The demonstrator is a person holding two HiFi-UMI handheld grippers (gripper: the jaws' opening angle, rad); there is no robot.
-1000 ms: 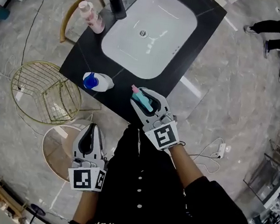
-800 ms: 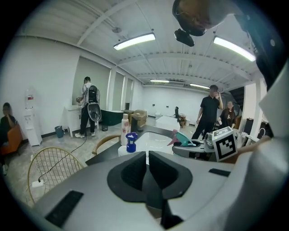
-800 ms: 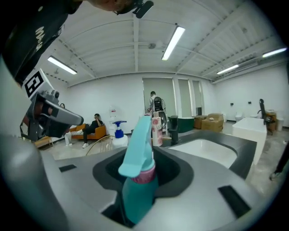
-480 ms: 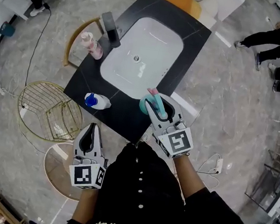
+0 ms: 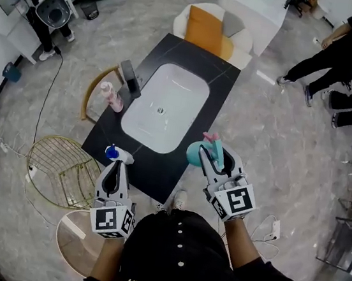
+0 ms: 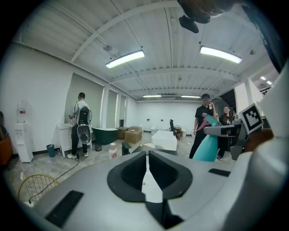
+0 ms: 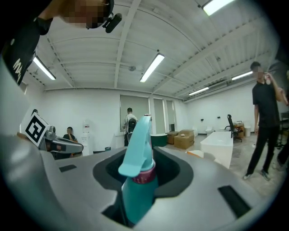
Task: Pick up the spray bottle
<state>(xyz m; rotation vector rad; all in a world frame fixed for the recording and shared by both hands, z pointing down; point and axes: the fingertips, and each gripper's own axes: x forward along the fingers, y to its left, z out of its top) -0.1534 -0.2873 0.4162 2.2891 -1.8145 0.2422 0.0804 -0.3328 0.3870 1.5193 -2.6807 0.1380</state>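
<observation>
My right gripper [image 5: 217,156] grips the teal spray bottle [image 5: 197,153] by the neck between its half-open jaws, seemingly lifted clear of the counter [image 5: 159,170]. My left gripper [image 5: 115,166] is closed and empty.

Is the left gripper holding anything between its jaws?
No, the left gripper has its jaws shut together with nothing between them in the left gripper view.

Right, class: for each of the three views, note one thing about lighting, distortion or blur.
Head view: even overhead light, no hard shadows, the white sink nearly washed out. Left gripper view: strong fisheye, dark rounded corners, the ceiling strip light blown out to white. Right gripper view: same fisheye; the spray bottle sits so near the lens that it looms oversized.
</observation>
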